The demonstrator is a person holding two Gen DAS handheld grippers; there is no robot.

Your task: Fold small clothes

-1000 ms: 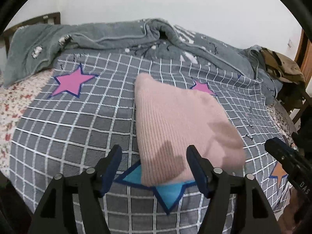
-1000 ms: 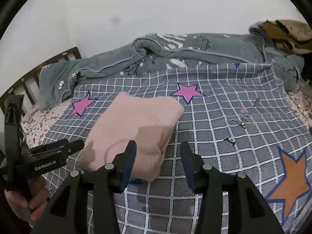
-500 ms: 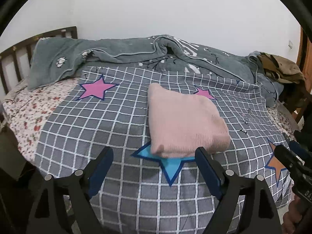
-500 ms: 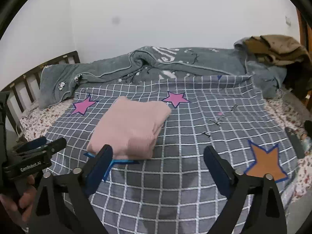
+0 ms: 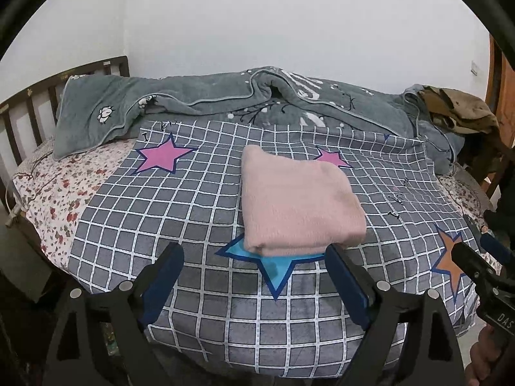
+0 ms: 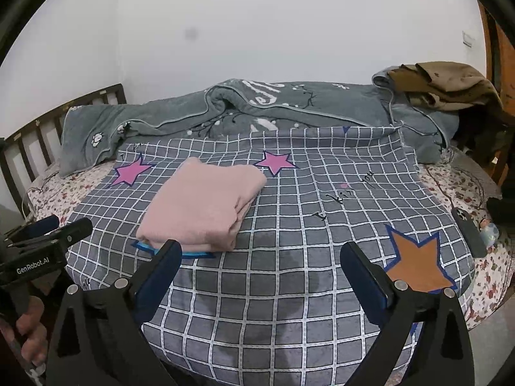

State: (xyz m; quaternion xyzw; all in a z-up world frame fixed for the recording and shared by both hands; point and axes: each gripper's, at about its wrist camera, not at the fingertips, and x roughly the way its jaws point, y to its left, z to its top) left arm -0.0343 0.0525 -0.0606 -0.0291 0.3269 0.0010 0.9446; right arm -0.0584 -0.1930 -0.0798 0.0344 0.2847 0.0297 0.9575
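A pink knitted garment lies folded in a neat rectangle on the grey checked cover, over a blue star. It also shows in the right wrist view, left of centre. My left gripper is open and empty, held back from the garment's near edge. My right gripper is open wide and empty, back from the bed and to the right of the garment. Each gripper shows at the edge of the other's view.
A rumpled grey blanket lies along the far side of the bed. Brown clothes are piled at the back right. A dark phone lies on the floral sheet at the right edge. A wooden headboard is at left.
Both grippers have opened wider and pulled back from the folded pink garment, which stays on the cover. More of the bed now shows.
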